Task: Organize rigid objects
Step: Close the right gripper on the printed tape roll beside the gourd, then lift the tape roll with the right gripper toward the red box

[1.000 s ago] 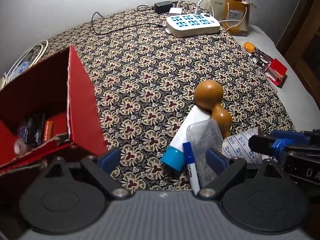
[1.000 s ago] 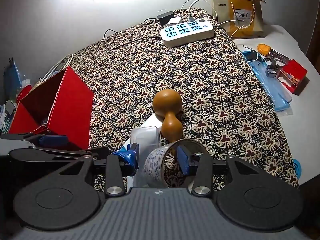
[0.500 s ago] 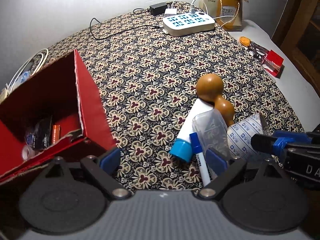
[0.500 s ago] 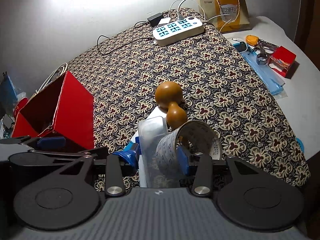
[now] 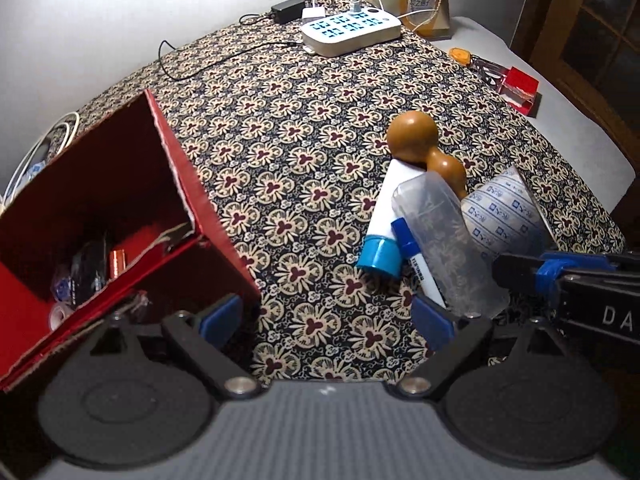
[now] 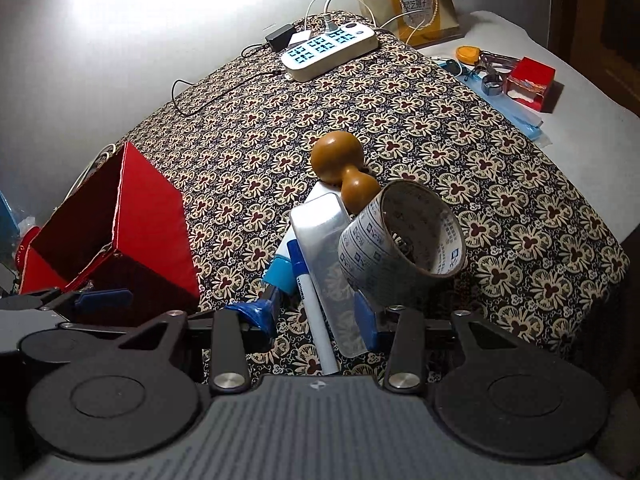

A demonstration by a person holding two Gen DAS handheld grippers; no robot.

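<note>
My right gripper (image 6: 316, 316) holds the tape roll (image 6: 400, 236) by its wall, lifted over the flowered cloth (image 6: 460, 152). My left gripper (image 5: 328, 316) is wide, holding nothing. Beside the roll lie a gourd (image 6: 344, 168), a clear case (image 6: 328, 256), a marker (image 6: 312, 304) and a tube (image 5: 384, 216). Left of them stands the red box (image 5: 112, 208). Behind the gourd, near the white wall (image 6: 120, 40), a power strip (image 6: 328, 48) glows.

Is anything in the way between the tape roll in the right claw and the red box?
Nothing stands on the cloth between the tape roll and the red box. The open left claw sits at the box's near corner, and the clear case lies beside the roll.
</note>
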